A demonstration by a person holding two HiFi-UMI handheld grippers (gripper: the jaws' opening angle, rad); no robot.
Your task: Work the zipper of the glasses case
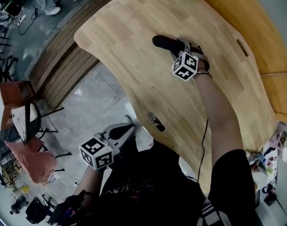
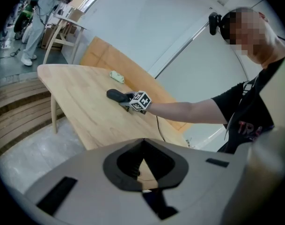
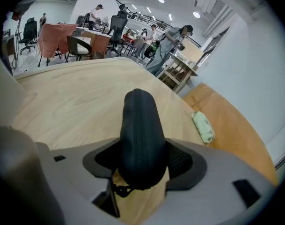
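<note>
Wooden table; glasses case tight between right tongs; left tongs together over grey floor

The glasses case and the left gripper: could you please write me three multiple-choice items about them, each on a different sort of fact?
1. Where does the glasses case lie?
A. On the floor
B. On the wooden table
C. On a chair seat

2. What colour is the glasses case?
A. Red
B. White
C. Black

3. How do the jaws of the left gripper stand?
A. Shut, with nothing between them
B. Shut on the glasses case
C. Wide open

Answers:
1 B: the head view and the right gripper view both show the case resting on the pale wood tabletop.
2 C: its shell looks black in all three views.
3 A: in the left gripper view the jaws meet in a point and nothing is caught between them, while the case sits far off on the table.
</note>
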